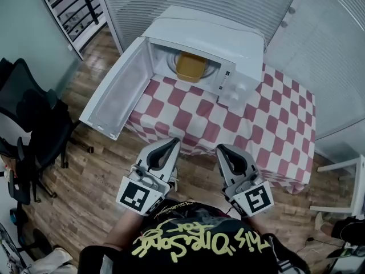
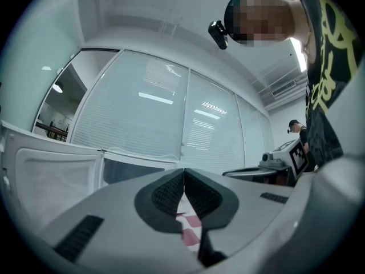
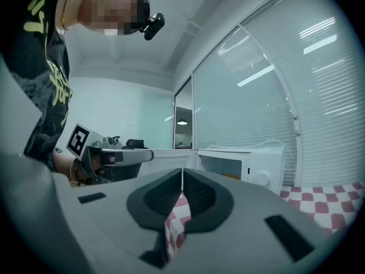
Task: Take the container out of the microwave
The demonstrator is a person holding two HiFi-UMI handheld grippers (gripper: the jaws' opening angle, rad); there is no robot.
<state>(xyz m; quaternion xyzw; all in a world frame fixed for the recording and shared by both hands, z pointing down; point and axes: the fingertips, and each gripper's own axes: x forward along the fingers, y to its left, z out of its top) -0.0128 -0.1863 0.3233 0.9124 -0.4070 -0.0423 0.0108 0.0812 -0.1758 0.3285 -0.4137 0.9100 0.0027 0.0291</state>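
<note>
Door of microwave [image 1: 234, 41] found open; yellow container [image 1: 191, 67] seen inside. Jaws closed, empty, on left gripper [image 1: 173, 142] and right gripper [image 1: 221, 148], held short of tabletop [image 1: 274, 131].

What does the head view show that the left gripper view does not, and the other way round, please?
Only the head view: the yellow rectangular plastic container inside the white microwave oven, and the black office chair on the wooden floor. Only the left gripper view: the small black head-mounted camera and the white ceiling. Both: the microwave's open white door, the red-and-white checked tablecloth, and the left gripper, its jaws shut.
</note>
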